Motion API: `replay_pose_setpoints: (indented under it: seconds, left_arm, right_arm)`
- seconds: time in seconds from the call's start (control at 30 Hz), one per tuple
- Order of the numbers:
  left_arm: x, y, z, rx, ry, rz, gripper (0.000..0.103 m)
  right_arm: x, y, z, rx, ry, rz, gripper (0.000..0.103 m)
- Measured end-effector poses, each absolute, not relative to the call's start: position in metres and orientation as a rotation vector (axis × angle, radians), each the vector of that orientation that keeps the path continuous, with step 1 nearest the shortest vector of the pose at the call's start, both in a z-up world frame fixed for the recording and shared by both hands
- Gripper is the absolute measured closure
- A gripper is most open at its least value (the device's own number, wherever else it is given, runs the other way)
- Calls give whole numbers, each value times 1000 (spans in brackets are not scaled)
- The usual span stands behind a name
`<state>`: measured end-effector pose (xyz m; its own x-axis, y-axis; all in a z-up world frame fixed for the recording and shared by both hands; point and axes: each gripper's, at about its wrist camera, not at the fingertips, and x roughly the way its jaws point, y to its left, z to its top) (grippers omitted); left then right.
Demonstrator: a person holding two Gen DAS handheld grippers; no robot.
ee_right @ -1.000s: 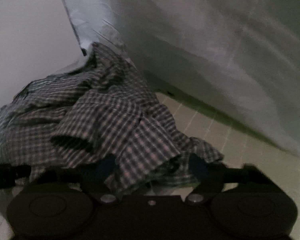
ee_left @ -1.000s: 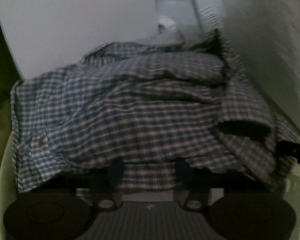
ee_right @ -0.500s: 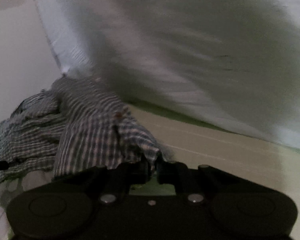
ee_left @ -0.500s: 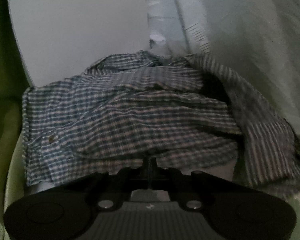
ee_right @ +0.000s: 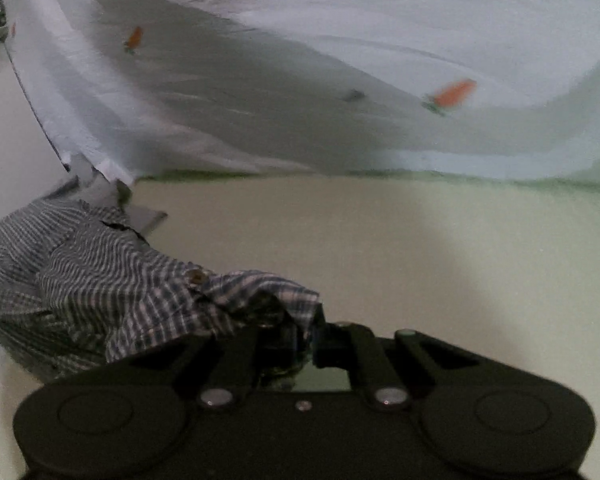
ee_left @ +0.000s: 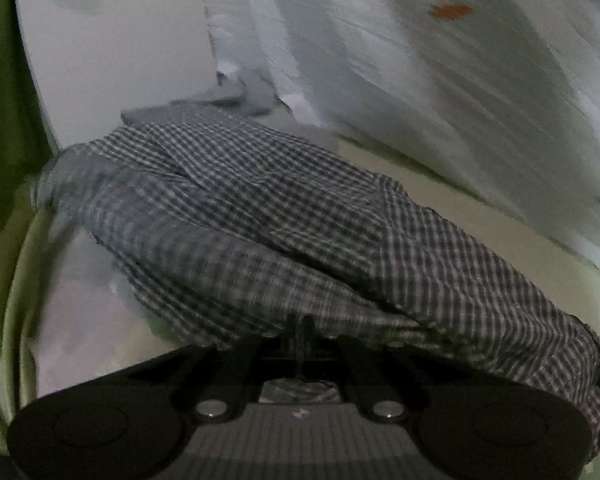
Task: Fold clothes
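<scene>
A second ago both my claws stood open at the near edge of the checked shirt. Now my left claw is pinched shut on its hem, and my right claw is clamped on a bunched edge beside a button. The shirt has come up off the pale green bed sheet and hangs stretched between them, rumpled, below the white carrot-print cloth. I judge I am spreading it out for a fold.
</scene>
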<state>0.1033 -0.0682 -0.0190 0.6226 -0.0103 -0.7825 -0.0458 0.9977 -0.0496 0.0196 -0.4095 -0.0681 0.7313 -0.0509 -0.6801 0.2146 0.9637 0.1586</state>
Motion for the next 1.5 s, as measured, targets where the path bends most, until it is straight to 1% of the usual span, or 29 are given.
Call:
replay_pose_setpoints:
  seconds: [0.13,0.33,0.43,0.47,0.5,0.53,0.57,0.6,0.63,0.7,0.73,0.77,0.8,1.0,1.1,1.33,1.43,1.5]
  left_arm:
    - [59,-112,-29,-63,944,-10,101]
    - [0,-173,-40,-31,981,-72,100]
    - [-23,-190,-41,-11,981,-87,99]
    - [-28,-196,-42,-4,982,-89,97]
    - [-32,-201,-44,4,983,-90,93]
    - [-35,-204,-46,11,985,-87,88]
    - [-38,-206,-47,20,987,-79,77]
    - [-40,-207,-48,32,987,-74,66]
    - [-40,-208,-48,44,985,-70,61]
    - [-42,-208,-50,69,982,-64,41]
    - [-43,-208,-51,80,977,-63,37]
    - [-42,-206,-51,86,974,-67,33]
    - [-40,-203,-52,90,974,-75,32]
    - [-19,-189,-56,103,994,-107,31]
    - [-9,-187,-61,110,1000,-122,30]
    - [5,-178,-65,132,1009,-125,30]
    - [17,-177,-67,129,1018,-110,30]
    - [25,-178,-66,124,1015,-111,30]
  right_arm:
    - [-33,-453,-68,204,743,-202,97]
    - [-95,-546,-68,172,717,-324,97]
    - [-114,-587,-66,163,704,-406,95]
    - [-120,-595,-68,188,704,-427,92]
    - [-127,-602,-70,213,704,-448,89]
    - [-133,-610,-72,238,703,-468,79]
    - [-139,-616,-75,262,703,-487,63]
    - [-145,-611,-79,275,706,-489,54]
    - [-152,-607,-83,288,708,-491,48]
    - [-164,-597,-92,315,714,-493,39]
    - [-167,-590,-96,328,722,-486,31]
    - [-170,-583,-101,340,730,-478,26]
    - [-173,-577,-106,352,739,-470,26]
    - [-173,-535,-127,401,839,-437,24]
    - [-165,-517,-137,332,877,-439,20]
    - [-143,-509,-155,251,934,-473,20]
    - [-129,-511,-160,171,968,-530,20]
    - [-118,-520,-156,154,957,-530,23]
